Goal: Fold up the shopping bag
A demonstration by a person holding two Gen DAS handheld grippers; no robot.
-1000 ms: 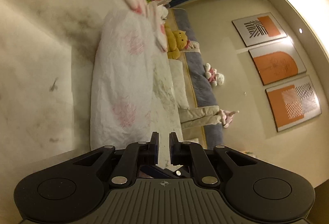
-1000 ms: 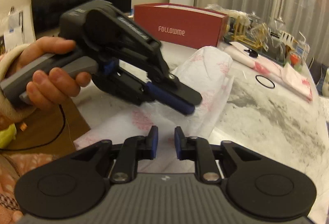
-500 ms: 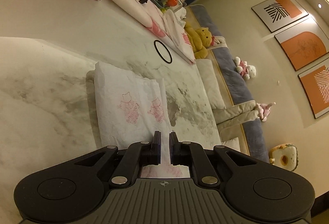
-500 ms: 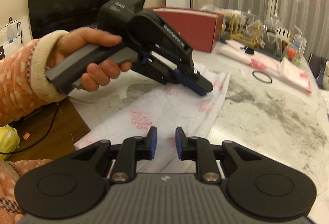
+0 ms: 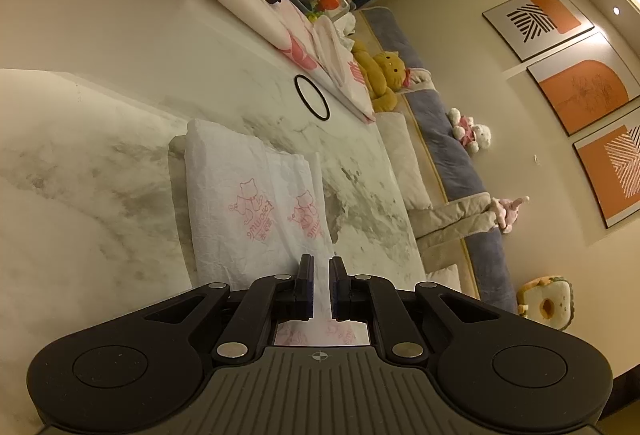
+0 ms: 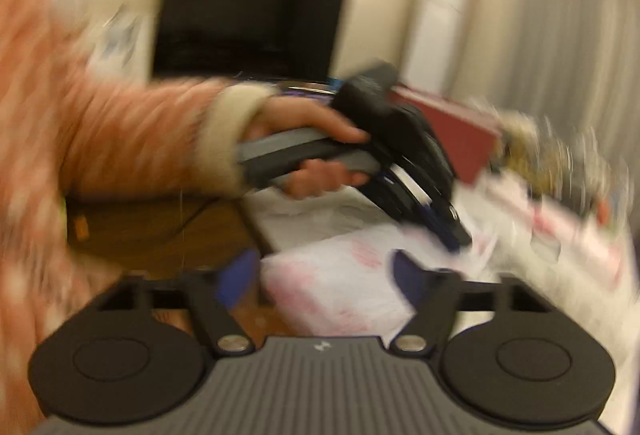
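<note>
A: We see the folded bag [image 5: 256, 207] flat on the marble table [image 5: 100, 163], nearer us than the black ring [image 5: 311, 97]. What's in it is hidden.

B: Our left gripper [image 5: 321, 289] is pressed together above it; our right gripper [image 6: 320, 275] is opening, blurred, gripping nothing.

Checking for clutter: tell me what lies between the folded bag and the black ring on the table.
Only bare marble tabletop separates the folded shopping bag from the black ring, as the left wrist view shows.
</note>
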